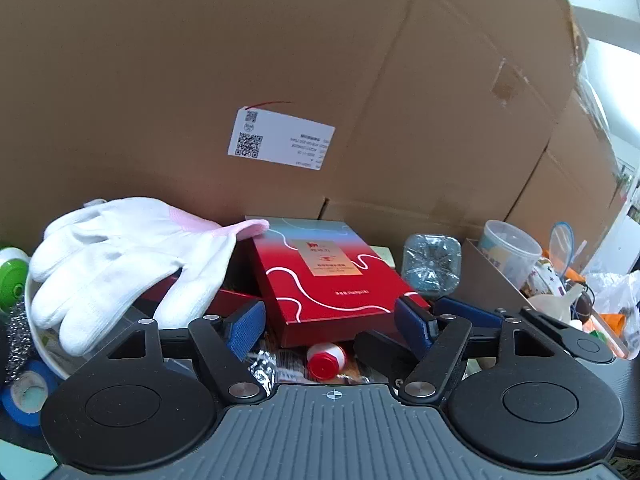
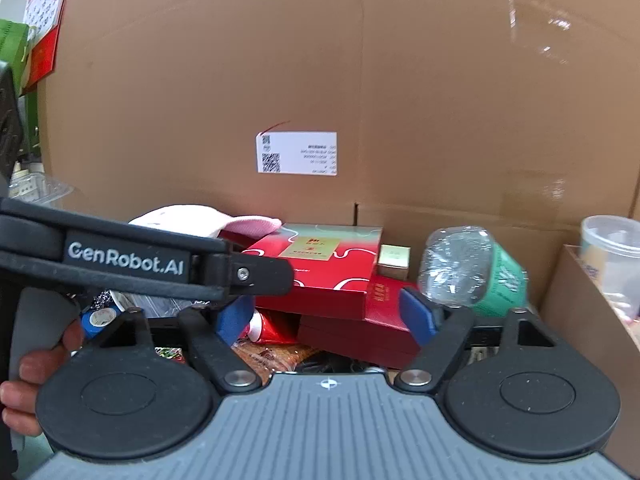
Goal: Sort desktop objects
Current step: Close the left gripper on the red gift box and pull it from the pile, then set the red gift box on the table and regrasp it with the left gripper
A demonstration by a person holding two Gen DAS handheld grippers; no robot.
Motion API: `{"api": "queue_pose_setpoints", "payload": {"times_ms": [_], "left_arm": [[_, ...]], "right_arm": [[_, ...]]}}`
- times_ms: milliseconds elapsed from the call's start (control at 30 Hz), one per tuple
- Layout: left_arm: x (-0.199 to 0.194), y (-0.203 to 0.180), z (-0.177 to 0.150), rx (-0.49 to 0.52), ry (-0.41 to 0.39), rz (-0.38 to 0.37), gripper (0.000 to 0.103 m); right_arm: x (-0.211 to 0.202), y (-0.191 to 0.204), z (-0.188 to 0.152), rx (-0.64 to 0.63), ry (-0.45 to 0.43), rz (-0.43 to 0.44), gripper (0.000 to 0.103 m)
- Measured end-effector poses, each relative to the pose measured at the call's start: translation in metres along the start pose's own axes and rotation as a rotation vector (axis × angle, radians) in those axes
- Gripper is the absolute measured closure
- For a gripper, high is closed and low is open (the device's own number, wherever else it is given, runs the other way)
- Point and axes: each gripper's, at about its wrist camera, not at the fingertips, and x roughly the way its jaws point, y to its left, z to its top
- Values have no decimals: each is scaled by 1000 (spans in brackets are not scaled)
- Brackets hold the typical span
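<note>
A red gift box (image 1: 328, 280) lies tilted on a pile of clutter, and its near corner sits between the blue pads of my left gripper (image 1: 330, 324); gaps show beside the pads, so it is open. A white glove (image 1: 120, 264) with a pink cuff lies left of the box. In the right wrist view my right gripper (image 2: 326, 316) stands open before two stacked red boxes (image 2: 332, 276). A crumpled clear bottle (image 2: 468, 268) with a green label lies just above its right finger. A red-capped small bottle (image 1: 324, 360) lies under the left gripper.
A tall cardboard carton (image 1: 280, 80) walls off the back. To the left lie a blue tape roll (image 1: 24, 396) and a steel scourer (image 1: 18, 332). At the right, an open cardboard box (image 1: 492, 276) holds a plastic cup (image 1: 508, 252). A person's hand (image 2: 24, 380) holds the black GenRobot.AI bar (image 2: 124, 260).
</note>
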Motion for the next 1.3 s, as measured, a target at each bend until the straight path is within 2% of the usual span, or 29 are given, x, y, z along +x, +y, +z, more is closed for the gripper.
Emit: {"api": "queue_pose_setpoints", "payload": {"times_ms": [67,133,167,200,433,567,833,933,1000,1300], "left_arm": [[6,3,1,-6,5,1,22],[12,6,2,-11,21,-10,23],[14,8,2,-21,25,-19,28],[15,8,3,-29,32,-23,29],[5,6,0,-47,24,8,40],[-14,-1,-10,-35,16,11,40],[-63,-22,-55,-33,16,1,36],[-81,-34,-75,5,13,17,36],[-91,-40,-89,22,30,24,36],[-121,-46,-144,-35,125,-4,35]], "right_arm": [[7,-3,0,9,14,23,29],[11,-7,-1,28,14,59,27],[11,-7,-2,33,7,70,27],[11,-7,-2,29,4,76,28],[0,-4,-3,24,14,63,37],[-22,0,-9,33,2,69,39],[-79,11,-37,47,14,74,39],[-104,14,-53,71,27,90,39],[-114,17,-62,63,46,91,39],[-151,24,-106,104,146,110,38]]}}
